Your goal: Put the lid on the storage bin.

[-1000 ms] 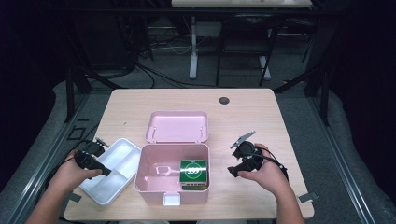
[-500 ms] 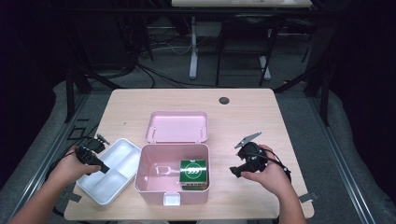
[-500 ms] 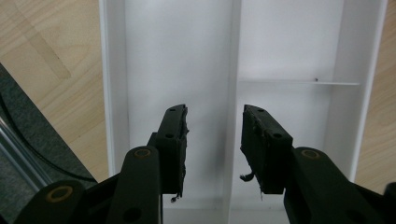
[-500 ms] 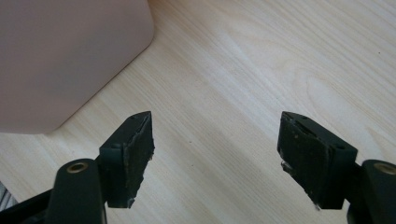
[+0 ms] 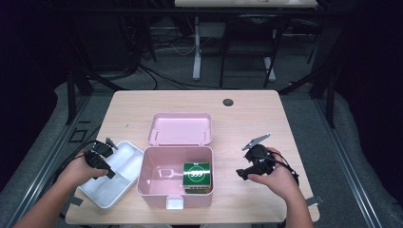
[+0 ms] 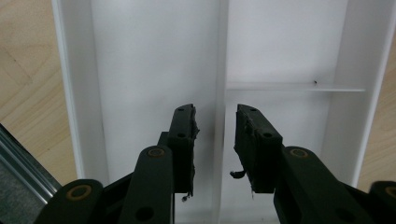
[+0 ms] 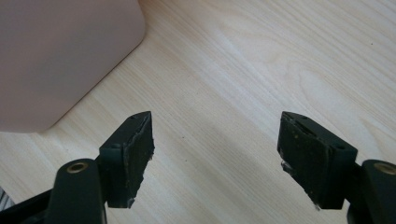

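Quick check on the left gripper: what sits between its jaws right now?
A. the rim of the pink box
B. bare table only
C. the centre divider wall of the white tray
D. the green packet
C: in the left gripper view, the left gripper straddles the upright divider of the white tray, its jaws just closing in on that wall, pads not yet pressing it.

The open box sits near the table's front edge, its lid lying back toward the middle. A carton stands in the box's right half. The divided tray lies just left of the box (toward the front left corner).
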The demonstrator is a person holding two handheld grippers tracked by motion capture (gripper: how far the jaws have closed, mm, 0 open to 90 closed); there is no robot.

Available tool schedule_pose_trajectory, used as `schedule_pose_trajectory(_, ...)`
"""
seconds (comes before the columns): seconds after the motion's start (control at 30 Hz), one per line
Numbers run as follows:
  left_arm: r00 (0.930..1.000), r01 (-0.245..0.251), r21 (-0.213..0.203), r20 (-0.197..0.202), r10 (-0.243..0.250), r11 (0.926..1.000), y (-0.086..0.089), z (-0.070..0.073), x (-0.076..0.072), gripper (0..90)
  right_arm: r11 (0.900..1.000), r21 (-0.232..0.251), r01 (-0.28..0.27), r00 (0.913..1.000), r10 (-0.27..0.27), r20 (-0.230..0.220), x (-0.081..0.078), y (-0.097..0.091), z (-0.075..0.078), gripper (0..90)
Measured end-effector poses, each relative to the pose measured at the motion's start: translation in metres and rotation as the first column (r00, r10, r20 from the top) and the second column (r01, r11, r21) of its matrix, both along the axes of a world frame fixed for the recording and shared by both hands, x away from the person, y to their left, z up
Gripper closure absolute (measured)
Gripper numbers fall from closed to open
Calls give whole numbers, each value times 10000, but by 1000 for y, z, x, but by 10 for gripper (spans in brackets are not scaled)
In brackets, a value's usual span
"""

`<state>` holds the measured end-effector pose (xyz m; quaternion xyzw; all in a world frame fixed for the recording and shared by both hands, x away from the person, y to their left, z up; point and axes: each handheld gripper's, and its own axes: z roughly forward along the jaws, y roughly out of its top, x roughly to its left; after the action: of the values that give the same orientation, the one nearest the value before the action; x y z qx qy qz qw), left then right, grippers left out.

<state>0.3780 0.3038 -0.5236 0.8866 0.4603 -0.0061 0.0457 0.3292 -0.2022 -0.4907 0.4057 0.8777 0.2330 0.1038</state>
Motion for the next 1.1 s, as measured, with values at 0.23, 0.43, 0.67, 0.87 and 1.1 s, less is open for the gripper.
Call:
schedule_pose_trajectory(0.23,9996,-68,26,-274,69,10000,-5,-7,2,723,9999,-127,-52,10000,51,-65,0,1,-2,267)
schedule_pose_trajectory(0.43,9995,-161,54,-283,162,9999,-7,-11,3,757,9998,-191,-83,9998,80,-181,1,-1,-2,267)
schedule_pose_trajectory(0.67,9986,-185,128,-503,191,9997,-9,-18,4,791,9998,-187,-39,9998,35,-190,2,-1,-7,267)
schedule_pose_trajectory(0.87,9985,-116,313,-523,132,9994,-11,-20,5,826,9999,-165,-5,9998,2,-187,2,-1,-8,267)
schedule_pose_trajectory(1.1,9982,-143,448,-578,168,9989,-11,-20,8,877,9995,-313,-40,9996,31,-283,2,-1,-7,267)
